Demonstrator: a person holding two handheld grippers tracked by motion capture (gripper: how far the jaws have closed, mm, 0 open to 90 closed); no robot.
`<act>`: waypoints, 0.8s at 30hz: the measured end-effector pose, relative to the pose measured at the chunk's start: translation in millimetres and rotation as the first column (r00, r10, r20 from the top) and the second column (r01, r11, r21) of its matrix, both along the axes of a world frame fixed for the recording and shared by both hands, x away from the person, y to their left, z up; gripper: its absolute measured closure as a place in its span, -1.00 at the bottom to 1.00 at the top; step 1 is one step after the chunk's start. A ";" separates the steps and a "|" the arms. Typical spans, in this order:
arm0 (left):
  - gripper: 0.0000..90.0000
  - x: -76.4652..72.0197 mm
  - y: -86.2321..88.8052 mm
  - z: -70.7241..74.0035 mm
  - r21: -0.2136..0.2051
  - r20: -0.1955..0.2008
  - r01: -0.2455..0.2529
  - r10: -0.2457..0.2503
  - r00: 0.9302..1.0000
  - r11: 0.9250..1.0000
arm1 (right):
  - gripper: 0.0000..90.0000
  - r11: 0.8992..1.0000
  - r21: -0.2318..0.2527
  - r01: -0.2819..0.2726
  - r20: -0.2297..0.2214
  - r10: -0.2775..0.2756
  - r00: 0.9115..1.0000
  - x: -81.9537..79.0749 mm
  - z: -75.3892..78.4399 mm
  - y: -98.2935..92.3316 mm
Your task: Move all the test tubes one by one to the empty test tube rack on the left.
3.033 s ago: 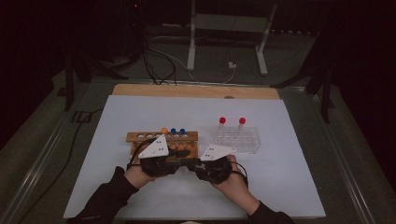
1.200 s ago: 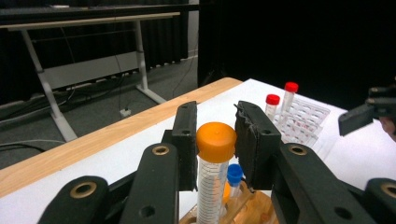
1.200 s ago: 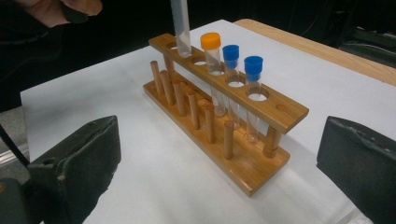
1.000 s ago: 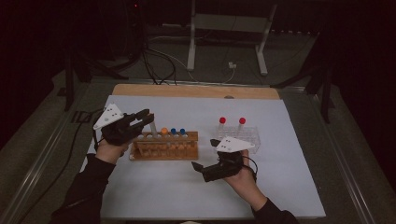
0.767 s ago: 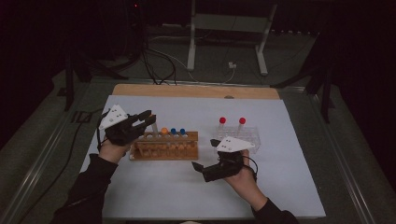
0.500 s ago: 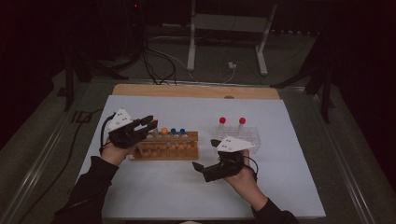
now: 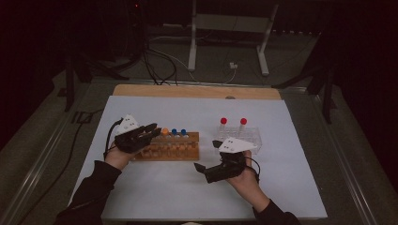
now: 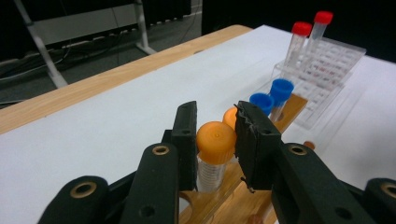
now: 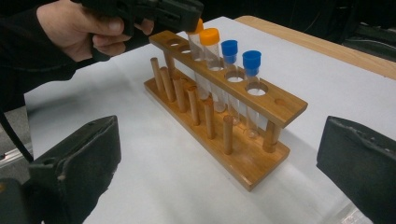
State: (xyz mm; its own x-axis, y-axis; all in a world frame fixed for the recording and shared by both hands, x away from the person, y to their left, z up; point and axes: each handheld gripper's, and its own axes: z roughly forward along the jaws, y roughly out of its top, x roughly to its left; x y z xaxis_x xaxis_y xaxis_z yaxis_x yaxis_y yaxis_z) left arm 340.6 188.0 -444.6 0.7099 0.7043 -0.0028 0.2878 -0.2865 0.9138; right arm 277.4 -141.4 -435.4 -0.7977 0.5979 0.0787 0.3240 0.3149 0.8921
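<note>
Nearest, the right gripper (image 7: 206, 169) waits on the mat, jaws wide and empty. Farther left, the left gripper (image 8: 215, 140) clamps the orange-capped tube (image 8: 215, 151) standing in the wooden rack (image 7: 171, 149), likely to lift it out.

The high view looks forward and down over the whole table (image 7: 155, 108). The left gripper view sits close behind the wooden rack (image 8: 233, 198), facing along it; the right gripper view faces the same rack (image 9: 252, 163) from nearby, a little farther off.
</note>
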 end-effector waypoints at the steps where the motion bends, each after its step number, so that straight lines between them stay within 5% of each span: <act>1: 0.59 0.4 0.1 -0.8 0.001 -0.005 0.002 -0.002 1.000 1.000 | -1.00 1.000 0.002 -0.001 -0.001 0.001 1.000 0.1 0.0 -0.3; 11: 0.56 2.0 1.5 -2.3 -0.008 -0.035 0.012 -0.012 0.999 1.000 | -1.00 1.000 0.002 -0.001 -0.001 0.001 1.000 0.2 0.5 -1.2; 18: -0.14 -3.4 5.0 0.8 -0.034 -0.018 0.051 -0.052 0.999 0.998 | -1.00 1.000 0.004 0.028 0.026 -0.028 0.999 3.9 5.8 -11.0; 24: -0.41 -9.2 6.9 6.7 -0.064 0.000 0.082 -0.082 0.997 0.995 | -1.00 0.994 0.003 0.110 0.064 -0.110 0.992 13.7 13.2 -32.1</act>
State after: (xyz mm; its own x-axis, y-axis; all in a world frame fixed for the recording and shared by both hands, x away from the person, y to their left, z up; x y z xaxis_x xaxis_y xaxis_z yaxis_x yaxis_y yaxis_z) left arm 331.3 194.9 -437.9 0.7650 0.6422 -0.0477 0.2679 -0.2500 0.9304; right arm 291.1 -173.5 -422.1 -0.7308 0.6820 0.0294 0.2991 0.2812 0.9118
